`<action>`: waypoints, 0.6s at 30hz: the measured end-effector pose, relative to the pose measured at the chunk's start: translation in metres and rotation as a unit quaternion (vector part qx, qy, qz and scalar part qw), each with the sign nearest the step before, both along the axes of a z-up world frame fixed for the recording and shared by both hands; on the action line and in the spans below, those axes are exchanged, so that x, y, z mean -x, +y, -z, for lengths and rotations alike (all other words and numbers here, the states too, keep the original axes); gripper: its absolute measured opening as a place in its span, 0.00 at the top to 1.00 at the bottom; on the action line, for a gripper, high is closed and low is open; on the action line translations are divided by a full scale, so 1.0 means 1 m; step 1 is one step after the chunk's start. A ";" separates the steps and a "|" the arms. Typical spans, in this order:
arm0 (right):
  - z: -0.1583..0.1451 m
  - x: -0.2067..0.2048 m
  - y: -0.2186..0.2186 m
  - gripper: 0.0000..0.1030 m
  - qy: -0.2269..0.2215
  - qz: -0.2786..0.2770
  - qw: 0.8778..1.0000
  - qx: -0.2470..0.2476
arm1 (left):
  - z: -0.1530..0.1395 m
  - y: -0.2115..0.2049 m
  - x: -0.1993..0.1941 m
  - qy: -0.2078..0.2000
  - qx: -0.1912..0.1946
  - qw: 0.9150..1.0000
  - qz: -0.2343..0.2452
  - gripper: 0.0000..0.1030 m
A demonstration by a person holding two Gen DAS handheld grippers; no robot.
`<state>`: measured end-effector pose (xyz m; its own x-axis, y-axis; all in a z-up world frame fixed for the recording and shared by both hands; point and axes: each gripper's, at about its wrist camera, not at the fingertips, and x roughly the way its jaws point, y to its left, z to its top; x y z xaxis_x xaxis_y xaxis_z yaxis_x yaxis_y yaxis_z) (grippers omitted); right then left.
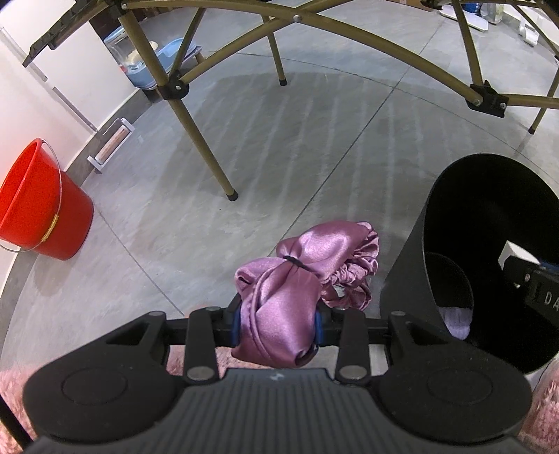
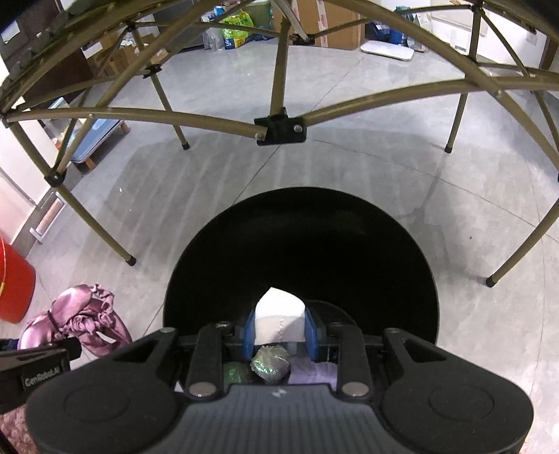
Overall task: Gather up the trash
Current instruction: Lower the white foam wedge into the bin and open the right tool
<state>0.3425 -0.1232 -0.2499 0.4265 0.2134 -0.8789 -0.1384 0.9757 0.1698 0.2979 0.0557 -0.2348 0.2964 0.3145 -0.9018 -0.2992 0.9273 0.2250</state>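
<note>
My left gripper point(image 1: 277, 326) is shut on a pink satin cloth bundle point(image 1: 307, 276) tied with a black band, held above the floor just left of the black trash bin point(image 1: 412, 265). The bundle also shows in the right wrist view point(image 2: 80, 314). My right gripper point(image 2: 279, 330) is shut on a white box point(image 2: 279, 317) and holds it over the open mouth of the bin point(image 2: 216, 265). Inside the bin lie a crumpled shiny wrapper point(image 2: 270, 363), a green piece point(image 2: 236, 373) and a lilac piece point(image 2: 314, 373). The right gripper shows inside the bin in the left wrist view point(image 1: 531, 283).
A red bucket point(image 1: 38, 206) stands by the white wall at left. A folding table's tan legs point(image 1: 206, 153) and crossbars point(image 2: 279, 129) span the grey floor ahead. A pink fuzzy rug point(image 1: 14, 387) lies beneath me. Boxes and bags point(image 2: 237, 28) line the far wall.
</note>
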 end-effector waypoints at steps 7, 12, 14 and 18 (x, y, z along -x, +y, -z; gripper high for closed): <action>0.016 -0.006 0.002 0.73 0.023 0.005 1.000 0.005 | 0.003 -0.001 -0.004 0.001 -0.001 1.000 -0.007 0.65; 0.024 -0.008 0.004 0.73 0.036 0.005 0.999 0.008 | 0.003 0.001 -0.005 0.006 0.006 1.000 -0.003 0.65; 0.024 -0.008 0.006 0.73 0.035 0.004 0.999 0.008 | -0.001 0.002 -0.004 -0.004 0.008 1.000 -0.002 0.65; 0.024 -0.007 0.006 0.65 0.034 0.006 0.999 0.007 | -0.002 0.000 -0.003 -0.009 0.007 1.000 0.001 0.65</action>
<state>0.3498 -0.1169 -0.2738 0.3687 0.1963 -0.9086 -0.1149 0.9796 0.1651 0.3007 0.0561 -0.2323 0.3128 0.3009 -0.9009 -0.3003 0.9312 0.2067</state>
